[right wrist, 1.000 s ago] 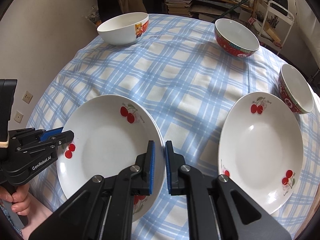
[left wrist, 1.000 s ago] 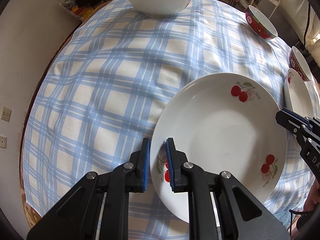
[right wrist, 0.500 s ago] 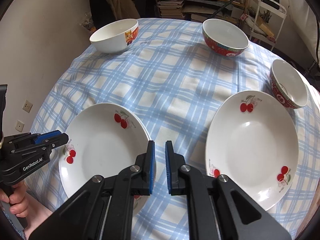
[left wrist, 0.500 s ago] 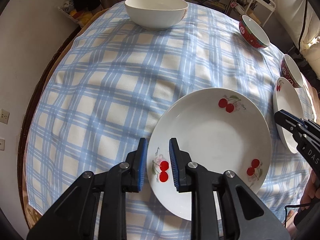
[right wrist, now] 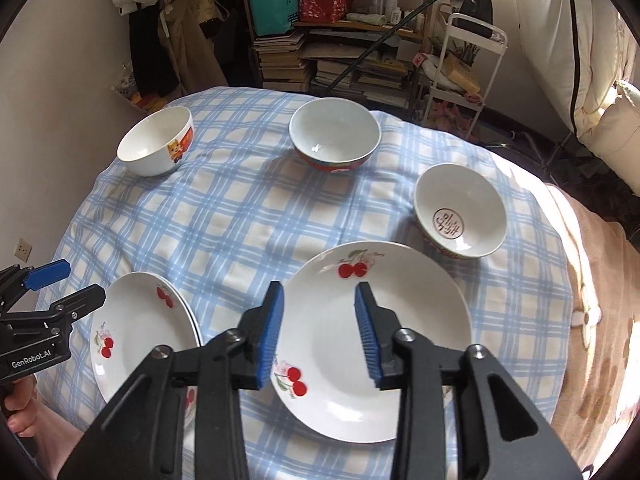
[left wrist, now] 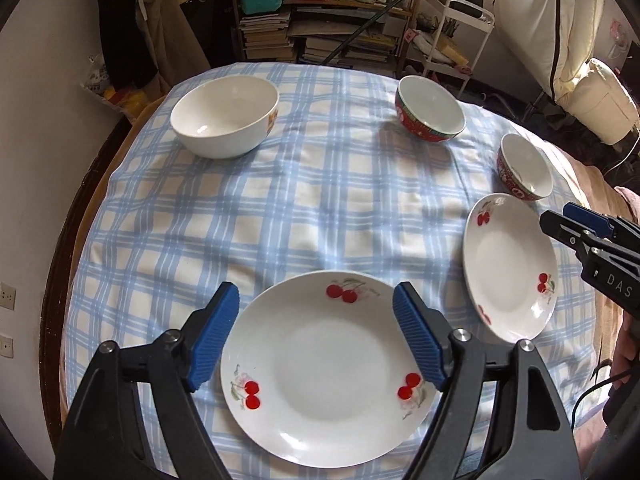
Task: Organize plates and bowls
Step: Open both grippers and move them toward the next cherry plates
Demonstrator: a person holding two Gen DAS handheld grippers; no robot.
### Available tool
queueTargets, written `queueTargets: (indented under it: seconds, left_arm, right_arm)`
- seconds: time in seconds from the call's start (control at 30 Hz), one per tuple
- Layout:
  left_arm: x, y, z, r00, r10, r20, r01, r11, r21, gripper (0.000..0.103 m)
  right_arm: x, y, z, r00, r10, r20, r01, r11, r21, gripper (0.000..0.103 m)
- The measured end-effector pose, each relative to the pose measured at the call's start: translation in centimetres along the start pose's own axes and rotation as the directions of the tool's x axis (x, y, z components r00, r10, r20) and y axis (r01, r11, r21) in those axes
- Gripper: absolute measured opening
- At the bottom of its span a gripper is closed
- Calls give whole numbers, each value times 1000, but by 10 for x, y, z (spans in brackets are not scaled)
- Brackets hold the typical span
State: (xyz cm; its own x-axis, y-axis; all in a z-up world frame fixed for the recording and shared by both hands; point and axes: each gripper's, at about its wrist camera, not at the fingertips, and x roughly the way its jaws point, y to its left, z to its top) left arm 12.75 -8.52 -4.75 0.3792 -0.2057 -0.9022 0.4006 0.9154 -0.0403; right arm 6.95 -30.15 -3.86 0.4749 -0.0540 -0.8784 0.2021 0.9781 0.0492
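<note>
Directly below the left gripper, whose empty jaws are opening, lies a cherry plate; the right gripper, also opening and empty, hangs above its own plate. A second ago both were closed, lower, flanking the left plate's rim

The middle of the tablecloth lies bare. Three bowls ring its far side: white bowl, red bowl, small bowl. Two plates fill the near edge, a gap between them.
</note>
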Motion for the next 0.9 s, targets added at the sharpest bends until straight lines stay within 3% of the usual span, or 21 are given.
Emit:
queueTargets:
  seconds: [0.07, 0.2, 0.27, 0.5, 0.9]
  left_arm:
    - [1, -10, 9, 1000, -13, 5, 13, 1000, 1, 88]
    - [7, -29, 21, 999, -32, 2, 32, 999, 7, 89]
    - [10, -39, 27, 999, -32, 1, 32, 999, 21, 92]
    - [24, -75, 40, 1000, -27, -8, 28, 997, 75, 94]
    - [59, -108, 42, 998, -11, -62, 19, 992, 123, 94]
  right_arm:
    - [-9, -12, 3, 999, -32, 24, 32, 999, -2, 58]
    - [-20, -34, 8, 996, -80, 49, 80, 997, -3, 84]
    - [-25, -46, 7, 993, -94, 65, 93, 996, 3, 92]
    - [-30, -83, 4, 990, -112, 87, 107, 992, 62, 94]
    - [0, -120, -12, 994, -107, 31, 102, 986, 128, 94]
